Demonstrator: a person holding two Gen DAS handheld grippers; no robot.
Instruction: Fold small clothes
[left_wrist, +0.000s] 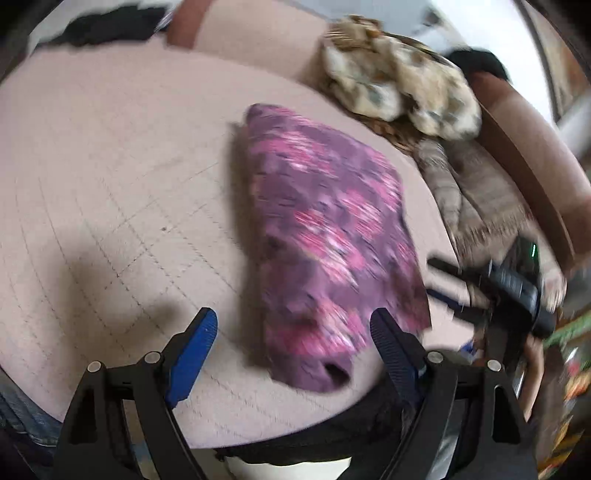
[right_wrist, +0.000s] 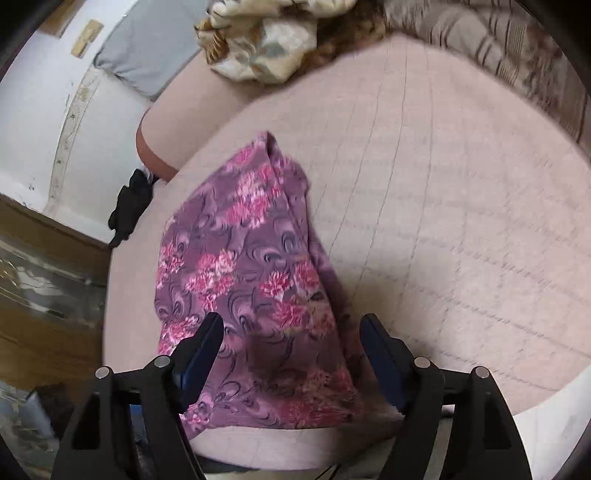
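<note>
One purple floral garment (right_wrist: 255, 295) lies folded, soft, on our quilted pink cover (right_wrist: 461, 221). Both our left gripper (left_wrist: 293, 332) and right gripper (right_wrist: 291, 336) hover tilted downward, jaws wide, gripping nothing.

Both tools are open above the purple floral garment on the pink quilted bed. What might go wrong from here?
1. The purple floral garment lies close to the pink quilted bed's near edge; a tug could slide it off.
2. Its right side is bunched in layers, so the right tool may pinch several at once.
3. The left tool view is blurred, so aiming there is uncertain.
</note>
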